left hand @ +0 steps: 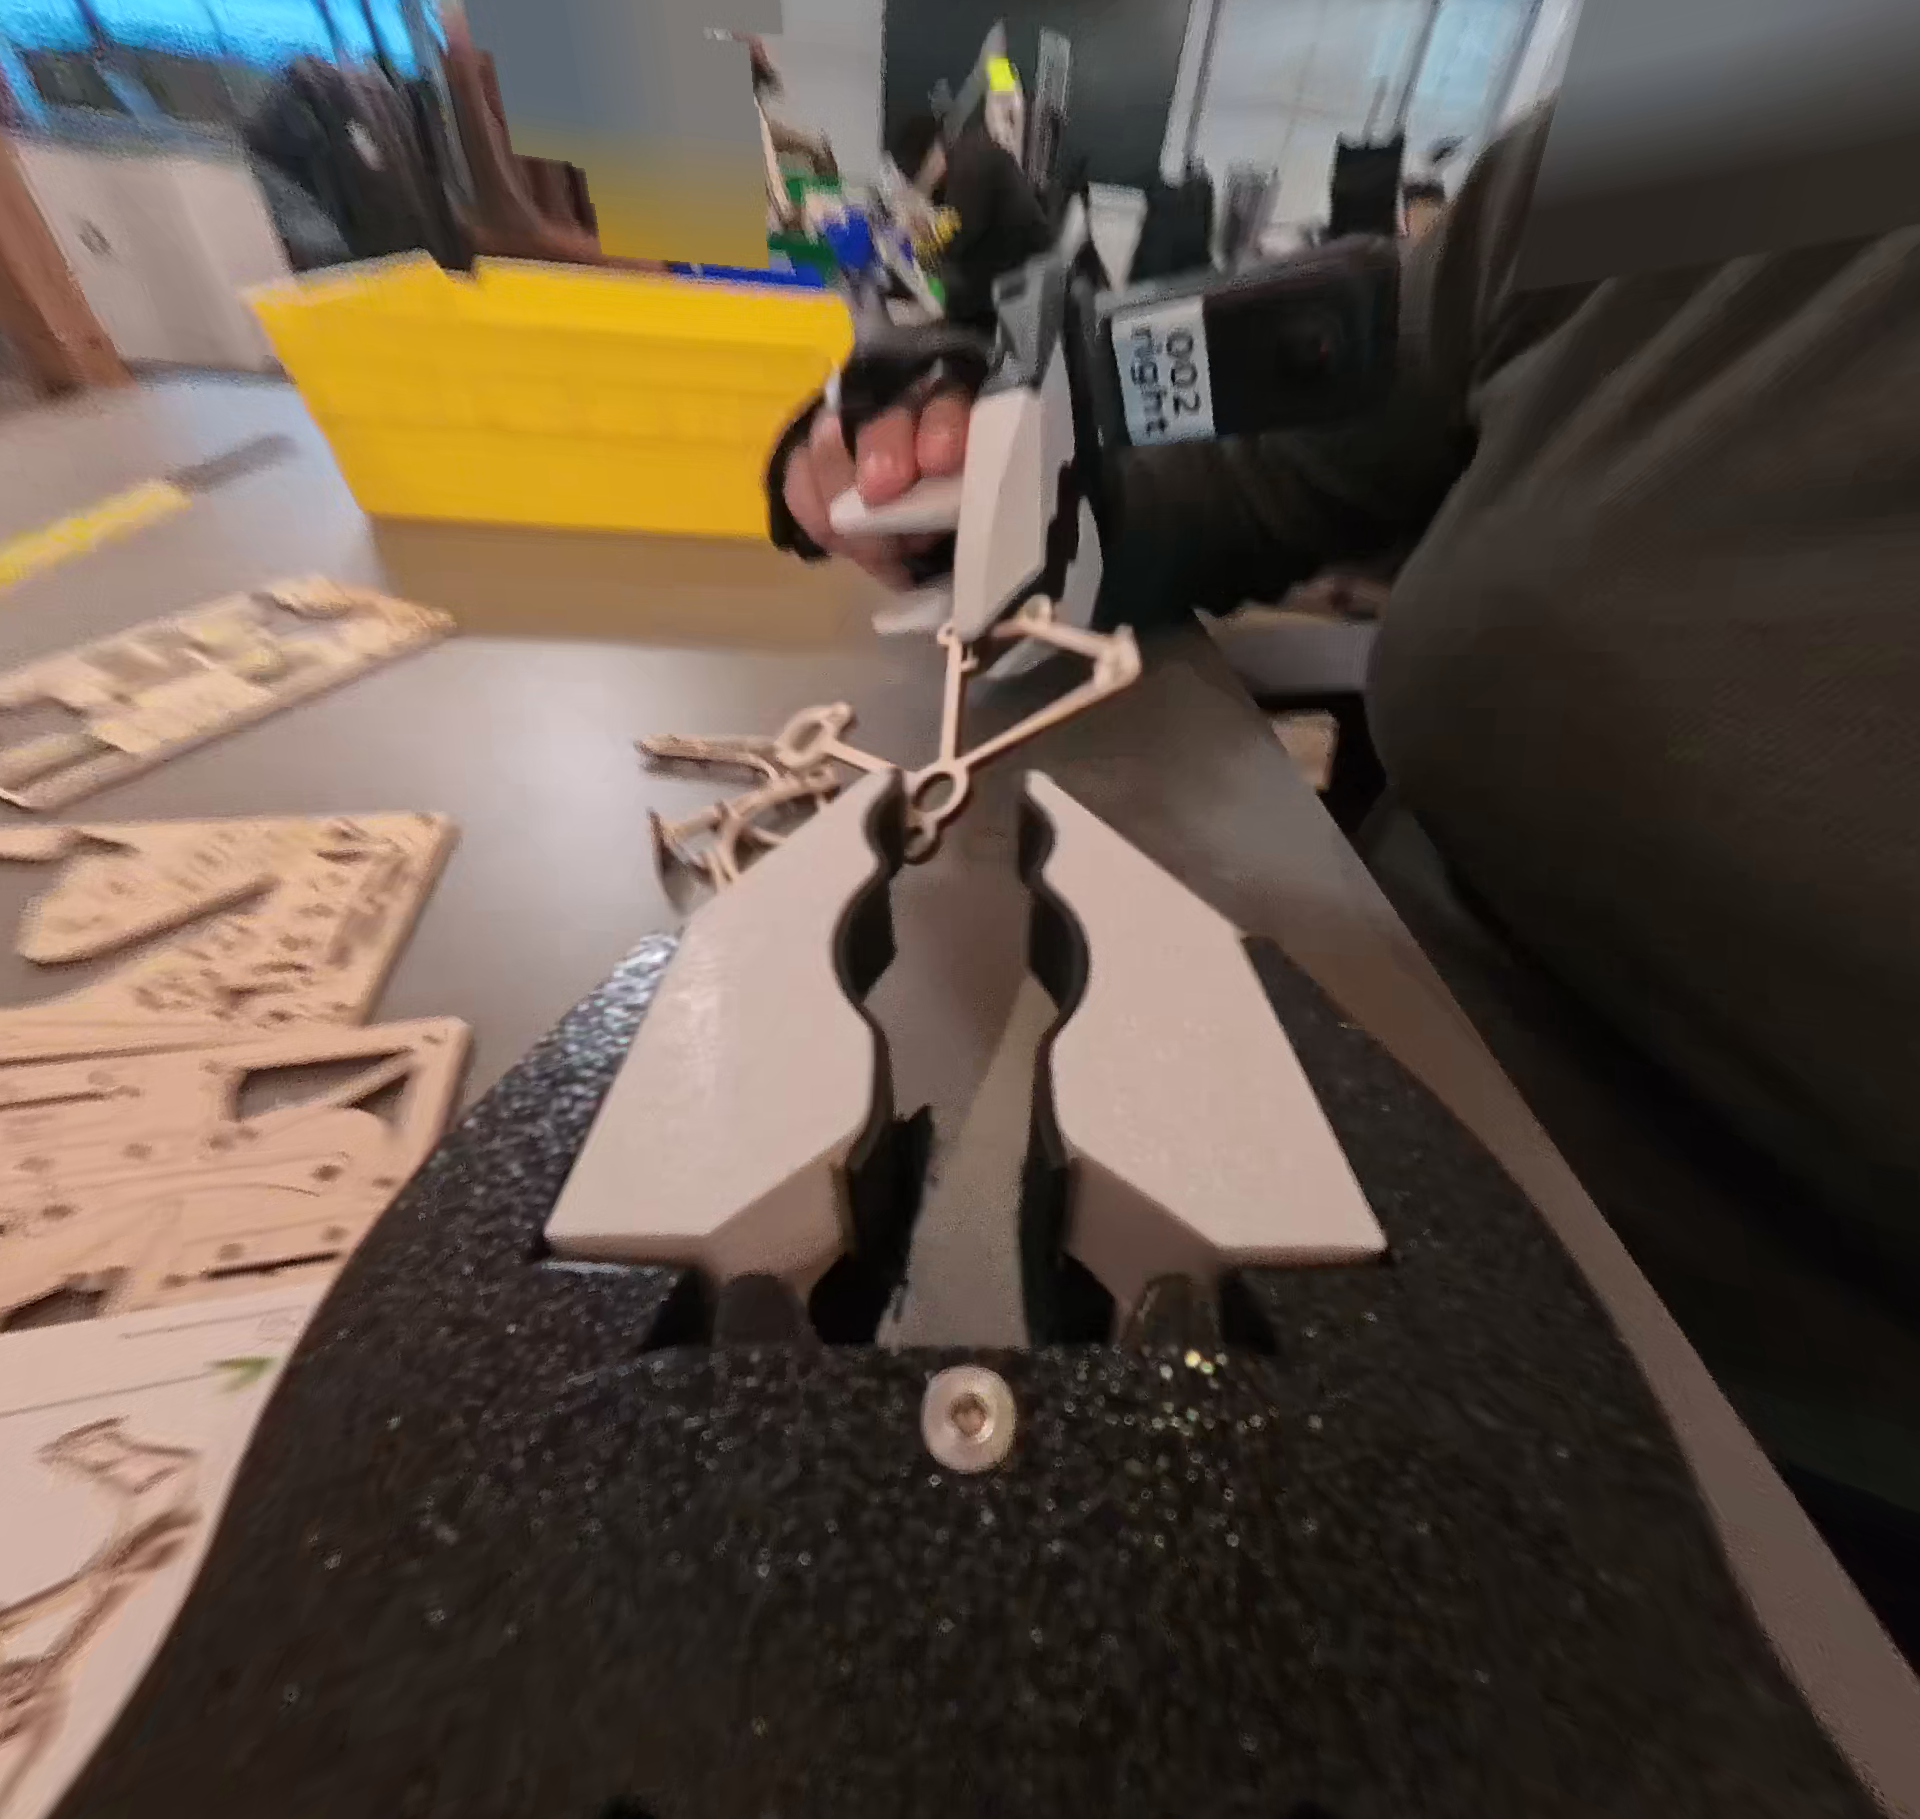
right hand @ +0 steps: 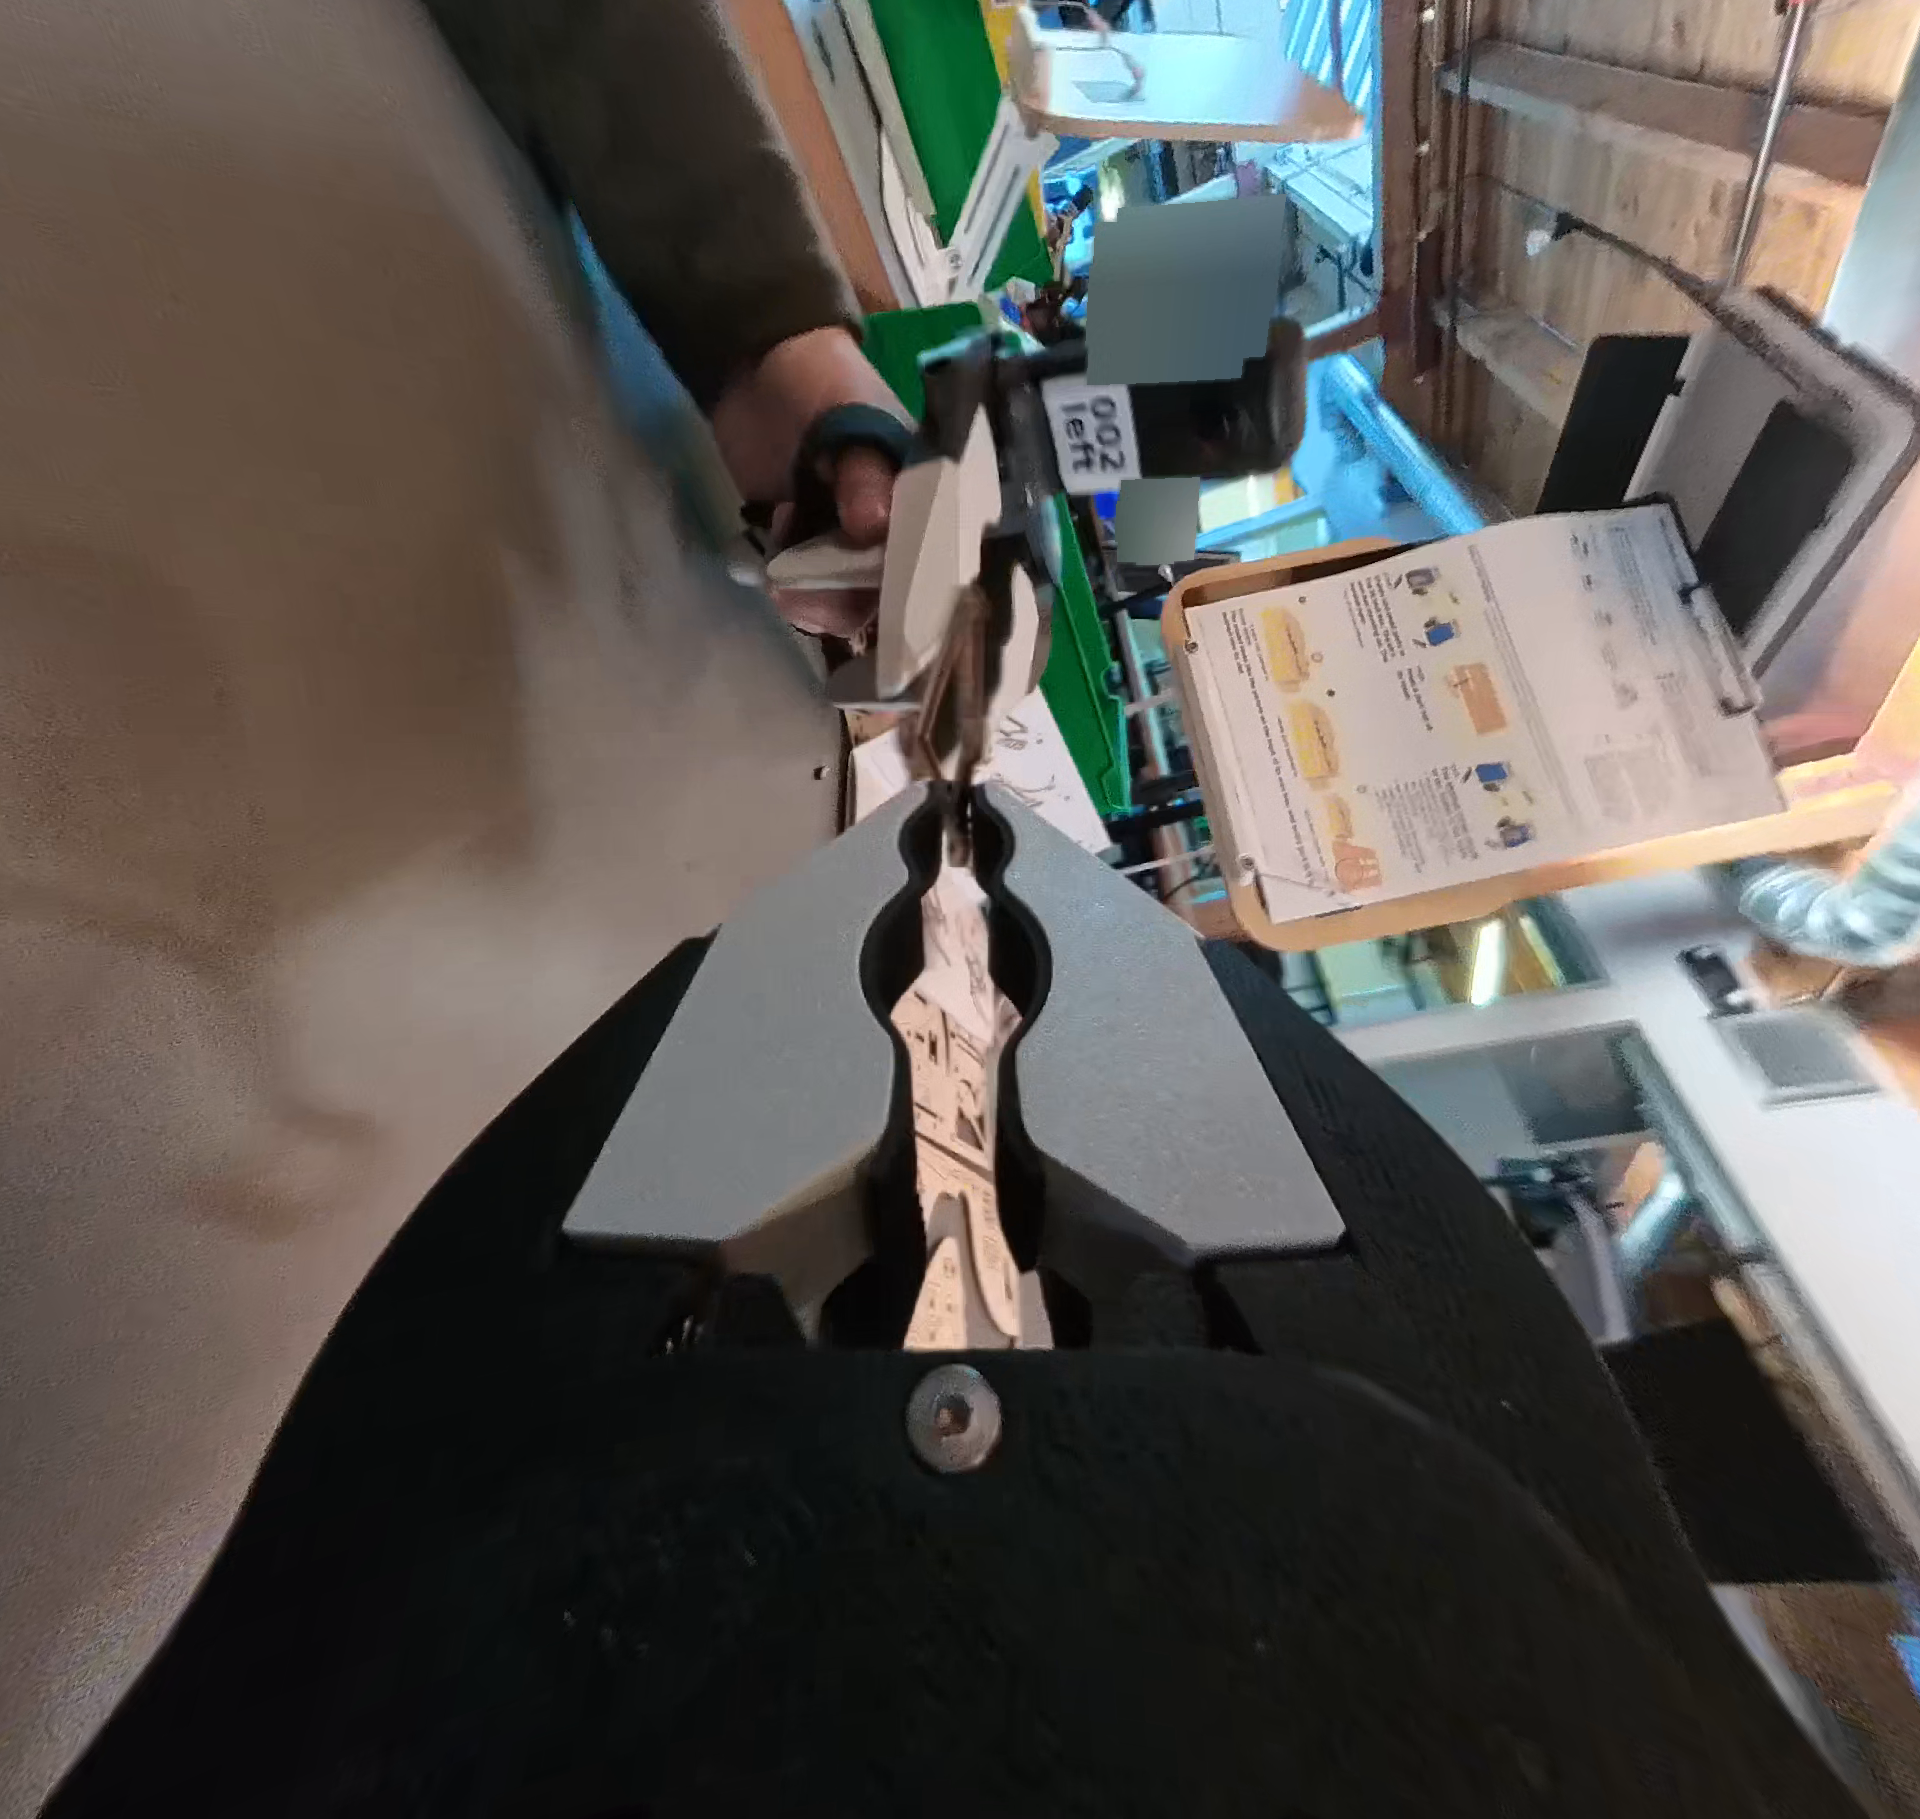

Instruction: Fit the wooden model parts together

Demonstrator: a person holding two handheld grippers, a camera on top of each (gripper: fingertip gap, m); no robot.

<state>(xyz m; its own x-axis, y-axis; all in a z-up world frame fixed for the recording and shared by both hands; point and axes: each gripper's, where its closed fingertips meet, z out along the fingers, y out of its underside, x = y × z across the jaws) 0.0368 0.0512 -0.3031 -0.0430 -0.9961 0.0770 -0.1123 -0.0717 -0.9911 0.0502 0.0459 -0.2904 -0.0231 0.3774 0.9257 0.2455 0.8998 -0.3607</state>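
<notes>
Left hand-held gripper [left hand: 961, 813] stands parted, only its left finger touching the ringed end of a thin wooden frame piece [left hand: 1023, 694]. Right hand-held gripper [right hand: 961, 819] pinches that piece's far end. Step in hand: positioning for joining. Next, judged: left must clamp or fetch the loose wooden parts [left hand: 748, 793] lying just left on the desk [left hand: 540, 689]. Cut-out sheets [left hand: 208, 938] and a yellow bin [left hand: 561, 398] lie clear of the work.

wooden sheets [left hand: 208, 948] blurred, cut off left

Thin pale wooden frame [left hand: 1023, 704], matt grey plastic fingers [left hand: 748, 1021] (speckled black mount), glossy dark table [left hand: 540, 730].
</notes>
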